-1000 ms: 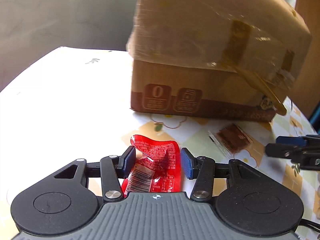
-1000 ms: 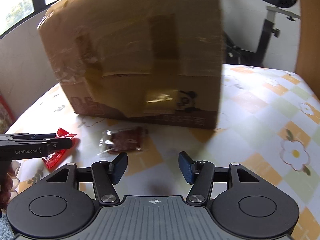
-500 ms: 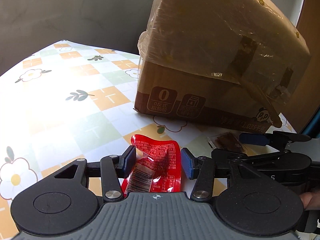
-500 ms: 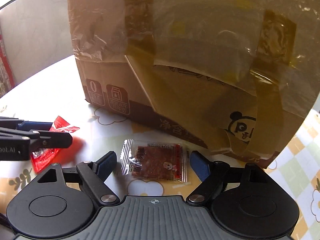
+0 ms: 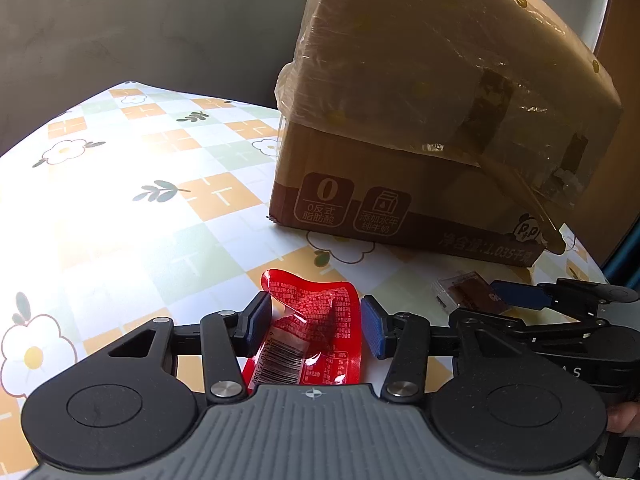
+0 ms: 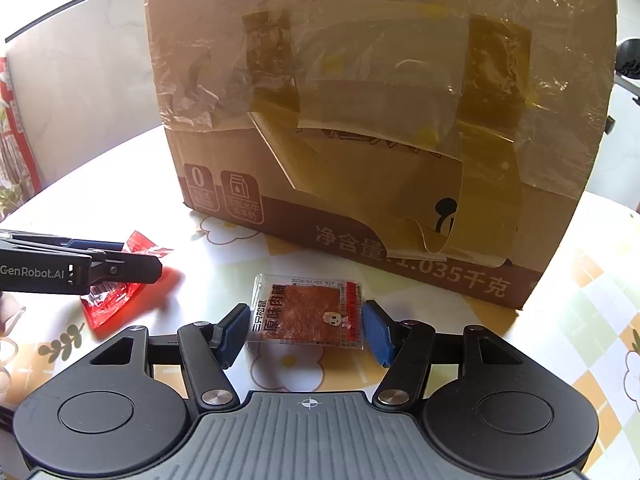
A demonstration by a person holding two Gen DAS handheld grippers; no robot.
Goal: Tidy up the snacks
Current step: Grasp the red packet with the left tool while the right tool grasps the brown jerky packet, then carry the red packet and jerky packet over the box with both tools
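Note:
A red snack packet (image 5: 316, 336) lies on the table between the open fingers of my left gripper (image 5: 314, 326); the pads stand at its sides, apart from it. It also shows in the right wrist view (image 6: 116, 292), partly under the left gripper (image 6: 116, 266). A clear packet of brown dried meat (image 6: 308, 312) lies between the open fingers of my right gripper (image 6: 306, 334). In the left wrist view that packet (image 5: 464, 292) shows at the right, with the right gripper (image 5: 516, 304) around it.
A large taped cardboard box (image 5: 432, 128) stands on the flowered tablecloth (image 5: 132, 208) just behind both packets; it fills the right wrist view (image 6: 380, 120). A wall lies behind the table. Exercise gear (image 6: 628, 64) shows at far right.
My right gripper moved left and forward until the dried meat packet lay between its fingers. My left gripper stayed around the red packet.

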